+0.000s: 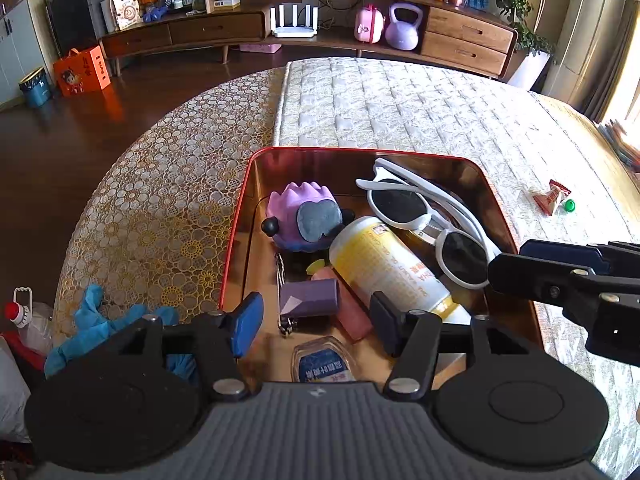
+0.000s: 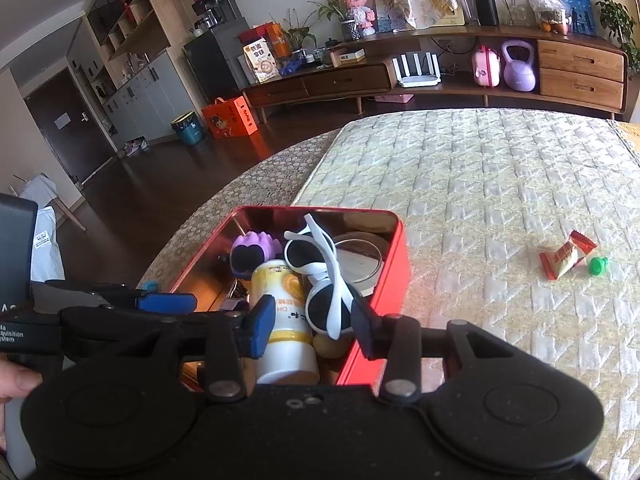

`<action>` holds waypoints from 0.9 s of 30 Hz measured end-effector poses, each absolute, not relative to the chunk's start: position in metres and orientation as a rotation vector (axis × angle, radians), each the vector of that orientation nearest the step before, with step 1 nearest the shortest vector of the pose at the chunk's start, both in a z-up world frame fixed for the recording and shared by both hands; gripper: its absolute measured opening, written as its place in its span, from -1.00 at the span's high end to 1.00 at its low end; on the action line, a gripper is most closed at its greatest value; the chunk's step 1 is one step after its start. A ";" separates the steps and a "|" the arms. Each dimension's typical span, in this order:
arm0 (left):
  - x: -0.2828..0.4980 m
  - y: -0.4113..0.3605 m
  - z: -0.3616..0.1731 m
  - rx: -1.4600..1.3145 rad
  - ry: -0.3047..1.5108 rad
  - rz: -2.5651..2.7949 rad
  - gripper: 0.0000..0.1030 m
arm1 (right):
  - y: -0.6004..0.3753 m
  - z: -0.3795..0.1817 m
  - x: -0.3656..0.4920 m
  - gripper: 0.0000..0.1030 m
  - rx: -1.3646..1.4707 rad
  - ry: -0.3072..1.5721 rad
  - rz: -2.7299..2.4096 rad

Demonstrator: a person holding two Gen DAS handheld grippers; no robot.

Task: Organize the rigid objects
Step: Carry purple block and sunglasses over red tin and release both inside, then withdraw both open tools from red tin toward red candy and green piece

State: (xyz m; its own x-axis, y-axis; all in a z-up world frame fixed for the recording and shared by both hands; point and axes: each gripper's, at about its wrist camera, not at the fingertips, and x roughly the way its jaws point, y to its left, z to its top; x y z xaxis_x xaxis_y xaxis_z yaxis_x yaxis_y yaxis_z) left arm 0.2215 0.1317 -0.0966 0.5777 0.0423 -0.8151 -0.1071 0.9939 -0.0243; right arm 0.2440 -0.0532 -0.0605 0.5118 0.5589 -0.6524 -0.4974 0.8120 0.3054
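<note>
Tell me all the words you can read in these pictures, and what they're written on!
"ata", "quisition", "ystem": cut-off white words on the left gripper's black body at the picture's edge.
"DH": on the white and yellow bottle; its remaining print is too blurred.
Blue packet in the red tin: Chinese characters, too blurred.
Orange snack bag on the sideboard: Chinese characters, too small.
Candy wrapper: too small.

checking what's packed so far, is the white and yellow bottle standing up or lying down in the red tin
Lying down: the white and yellow plastic bottle rests on its side inside the red metal tin.
</note>
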 end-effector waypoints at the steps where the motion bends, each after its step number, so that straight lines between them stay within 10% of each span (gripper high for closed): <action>1: 0.219 0.130 -0.095 -0.074 0.947 0.084 -0.13 | -0.054 -0.059 0.242 0.18 0.078 0.813 0.635; 19: 0.180 0.097 -0.054 -0.085 0.877 0.032 -0.25 | -0.082 -0.029 0.205 -0.09 0.035 0.797 0.589; 27: 0.170 0.081 -0.045 -0.103 0.861 -0.002 -0.31 | -0.102 -0.017 0.183 -0.56 -0.040 0.733 0.571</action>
